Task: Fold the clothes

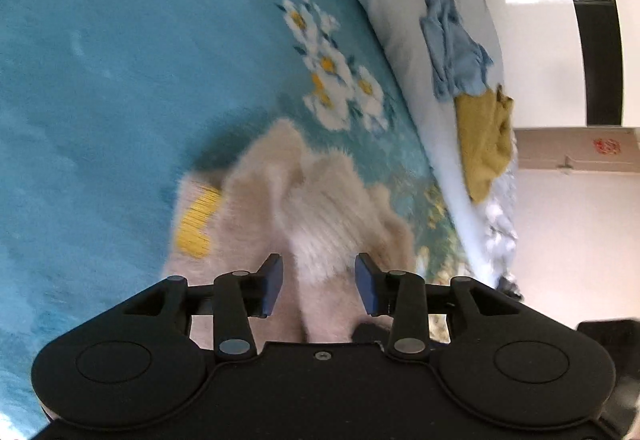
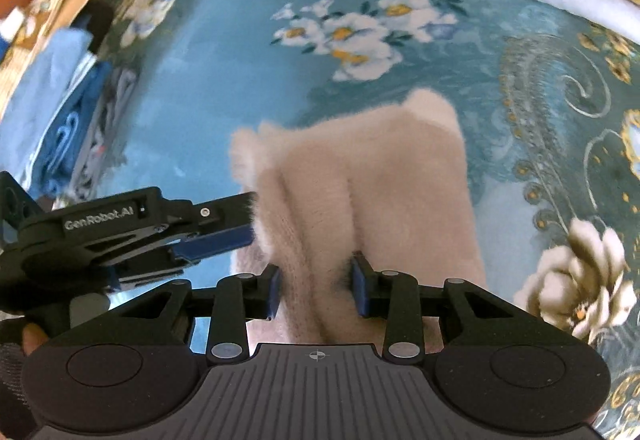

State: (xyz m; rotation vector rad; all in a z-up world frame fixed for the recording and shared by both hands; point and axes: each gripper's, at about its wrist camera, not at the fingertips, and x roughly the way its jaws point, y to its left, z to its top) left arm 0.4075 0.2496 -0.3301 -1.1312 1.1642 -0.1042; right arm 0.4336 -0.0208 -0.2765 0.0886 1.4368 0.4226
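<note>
A fluffy beige sweater (image 2: 372,176) with a yellow patch (image 1: 196,220) lies bunched on a teal floral bedspread (image 2: 240,40). My left gripper (image 1: 319,288) has a fold of the sweater (image 1: 320,224) between its blue pads, which press its sides. My right gripper (image 2: 316,290) is likewise shut on a thick fold of the sweater. The left gripper also shows in the right wrist view (image 2: 240,228), at the sweater's left edge. Both views are motion-blurred.
A pale blue pillow (image 1: 392,0) carries a crumpled blue garment (image 1: 452,44) and a mustard garment (image 1: 484,140). Folded blue clothes (image 2: 60,112) are stacked at the bed's left. A white wall (image 1: 560,200) lies beyond the bed.
</note>
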